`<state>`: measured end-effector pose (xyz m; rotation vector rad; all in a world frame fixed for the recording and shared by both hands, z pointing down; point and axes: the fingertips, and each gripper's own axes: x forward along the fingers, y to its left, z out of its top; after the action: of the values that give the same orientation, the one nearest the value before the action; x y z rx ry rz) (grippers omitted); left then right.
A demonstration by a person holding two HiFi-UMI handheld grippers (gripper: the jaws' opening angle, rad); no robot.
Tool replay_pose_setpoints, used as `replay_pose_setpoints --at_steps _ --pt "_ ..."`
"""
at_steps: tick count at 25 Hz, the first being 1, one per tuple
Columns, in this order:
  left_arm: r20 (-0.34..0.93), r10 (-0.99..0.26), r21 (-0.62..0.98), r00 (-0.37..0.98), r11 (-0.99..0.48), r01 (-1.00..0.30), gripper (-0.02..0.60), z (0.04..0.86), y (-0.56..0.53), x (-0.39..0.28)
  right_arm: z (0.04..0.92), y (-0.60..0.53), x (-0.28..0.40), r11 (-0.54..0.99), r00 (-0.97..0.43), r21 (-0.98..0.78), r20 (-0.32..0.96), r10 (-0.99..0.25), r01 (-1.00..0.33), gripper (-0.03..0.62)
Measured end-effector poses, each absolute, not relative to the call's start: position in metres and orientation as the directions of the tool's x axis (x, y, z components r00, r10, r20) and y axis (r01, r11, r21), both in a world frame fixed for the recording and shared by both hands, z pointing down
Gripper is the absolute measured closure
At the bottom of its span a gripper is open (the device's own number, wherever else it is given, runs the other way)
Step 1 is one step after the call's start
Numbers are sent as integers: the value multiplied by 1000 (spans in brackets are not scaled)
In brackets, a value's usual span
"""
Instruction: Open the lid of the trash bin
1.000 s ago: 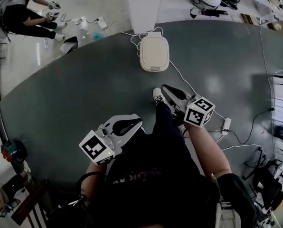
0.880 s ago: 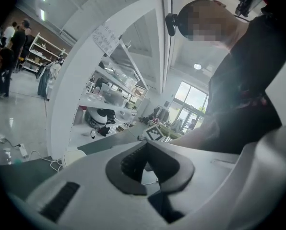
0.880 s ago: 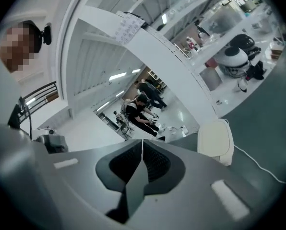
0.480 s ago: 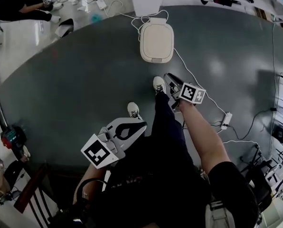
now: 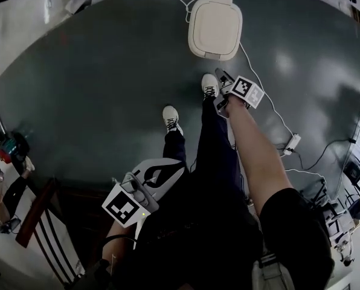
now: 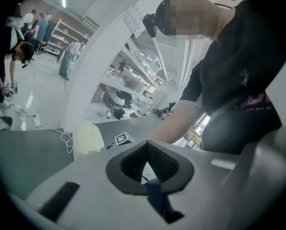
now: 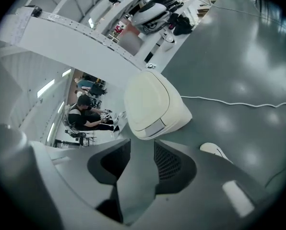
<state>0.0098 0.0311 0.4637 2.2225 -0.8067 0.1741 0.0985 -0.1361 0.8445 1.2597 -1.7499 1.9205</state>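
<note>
The trash bin (image 5: 215, 28) stands on the dark floor (image 5: 95, 89) at the top centre of the head view. Its lid (image 7: 146, 98) is down, its long axis runs up the frame, and its front latch strip (image 7: 155, 127) faces the person. The right tool (image 5: 221, 83) sits just below the bin and a little right, aimed up-frame at that front edge. Its jaws are opening with nothing between them. The left tool (image 5: 163, 171), jaws together and empty, hangs at lower left, well apart from the bin. The right hand is the nearer one.

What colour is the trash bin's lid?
Cream-white; the rounded plastic trash bin lid shows best in the head view.
</note>
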Motion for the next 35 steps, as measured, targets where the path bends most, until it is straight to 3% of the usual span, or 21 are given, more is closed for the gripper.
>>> replay_pose_setpoints --at_steps 12,25,35 --pt "426 -528 674 735 -357 -647 583 514 50 -9 929 -143 97 -402 -483 -573 819 -311 -714 425" --pt "421 -546 701 725 -312 -642 582 532 56 -23 952 -151 92 -461 -428 -534 845 -321 -709 408" --pt "409 -559 708 721 -304 -638 582 532 53 -24 951 -154 88 -455 -407 -505 862 -301 -733 442"
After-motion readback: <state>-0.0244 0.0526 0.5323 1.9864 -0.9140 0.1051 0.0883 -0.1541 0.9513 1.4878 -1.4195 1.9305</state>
